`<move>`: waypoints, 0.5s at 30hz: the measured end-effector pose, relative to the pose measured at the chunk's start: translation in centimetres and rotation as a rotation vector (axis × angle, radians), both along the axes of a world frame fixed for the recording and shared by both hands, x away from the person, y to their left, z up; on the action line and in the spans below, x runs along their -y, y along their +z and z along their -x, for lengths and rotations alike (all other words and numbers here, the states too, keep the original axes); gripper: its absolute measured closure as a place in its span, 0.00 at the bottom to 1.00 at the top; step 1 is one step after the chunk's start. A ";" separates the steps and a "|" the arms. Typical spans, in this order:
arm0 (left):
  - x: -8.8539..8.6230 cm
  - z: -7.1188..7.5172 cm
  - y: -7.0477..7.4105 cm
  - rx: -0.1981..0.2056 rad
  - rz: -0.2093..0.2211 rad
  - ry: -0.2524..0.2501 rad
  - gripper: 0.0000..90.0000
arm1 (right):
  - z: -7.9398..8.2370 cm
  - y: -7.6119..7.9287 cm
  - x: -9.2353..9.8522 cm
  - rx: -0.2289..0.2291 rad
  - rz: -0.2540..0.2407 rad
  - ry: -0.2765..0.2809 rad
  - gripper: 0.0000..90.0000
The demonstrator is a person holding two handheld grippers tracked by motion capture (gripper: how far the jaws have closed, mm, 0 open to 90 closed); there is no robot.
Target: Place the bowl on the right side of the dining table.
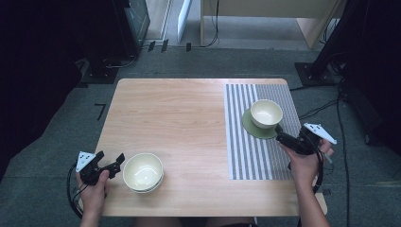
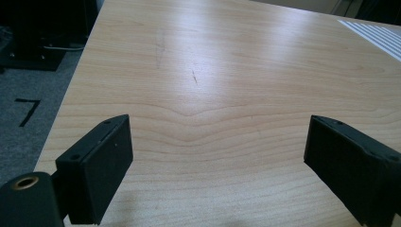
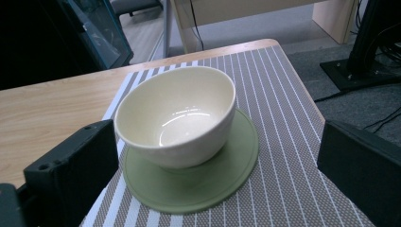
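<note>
A cream bowl (image 1: pixel 266 113) (image 3: pixel 178 115) stands on a round green coaster (image 1: pixel 252 126) (image 3: pixel 203 182), which lies on a grey striped placemat (image 1: pixel 246 151) (image 3: pixel 288 142). My right gripper (image 1: pixel 282 137) (image 3: pixel 217 182) is open just in front of that bowl, its jaws wide apart and empty. Near the table's front left, a stack of cream bowls (image 1: pixel 143 172) rests on the bare wood. My left gripper (image 1: pixel 113 161) (image 2: pixel 217 170) is open just left of the stack, with nothing between its jaws.
The wooden table (image 1: pixel 179 118) (image 2: pixel 213 71) has bare room in its middle and back left. Dark equipment and cables (image 1: pixel 331 109) stand on the floor around it. A light wooden desk (image 1: pixel 265 14) stands beyond the far edge.
</note>
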State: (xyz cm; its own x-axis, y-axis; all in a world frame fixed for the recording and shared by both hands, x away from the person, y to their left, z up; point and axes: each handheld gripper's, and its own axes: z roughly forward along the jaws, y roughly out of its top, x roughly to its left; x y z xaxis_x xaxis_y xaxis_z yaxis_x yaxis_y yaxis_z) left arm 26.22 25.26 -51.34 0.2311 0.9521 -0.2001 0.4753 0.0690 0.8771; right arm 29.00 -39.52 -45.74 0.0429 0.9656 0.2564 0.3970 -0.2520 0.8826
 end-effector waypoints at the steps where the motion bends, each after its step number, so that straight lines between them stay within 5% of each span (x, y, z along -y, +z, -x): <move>1: 0.0 0.0 0.0 0.000 -0.001 0.000 0.09 | 0.1 0.0 0.0 0.001 0.002 -0.001 0.00; 15: 0.0 0.0 0.0 -0.001 -0.003 0.000 0.09 | 2.7 -1.2 0.4 -0.017 0.026 0.000 0.00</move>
State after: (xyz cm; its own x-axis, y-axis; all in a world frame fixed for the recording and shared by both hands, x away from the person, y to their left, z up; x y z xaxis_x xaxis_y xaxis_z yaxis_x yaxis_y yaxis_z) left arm 26.23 25.24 -51.34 0.2311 0.9527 -0.1973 0.4761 0.0661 0.8769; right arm 26.29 -39.90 -46.90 0.0471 0.9720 0.2303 0.4122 -0.2290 0.8819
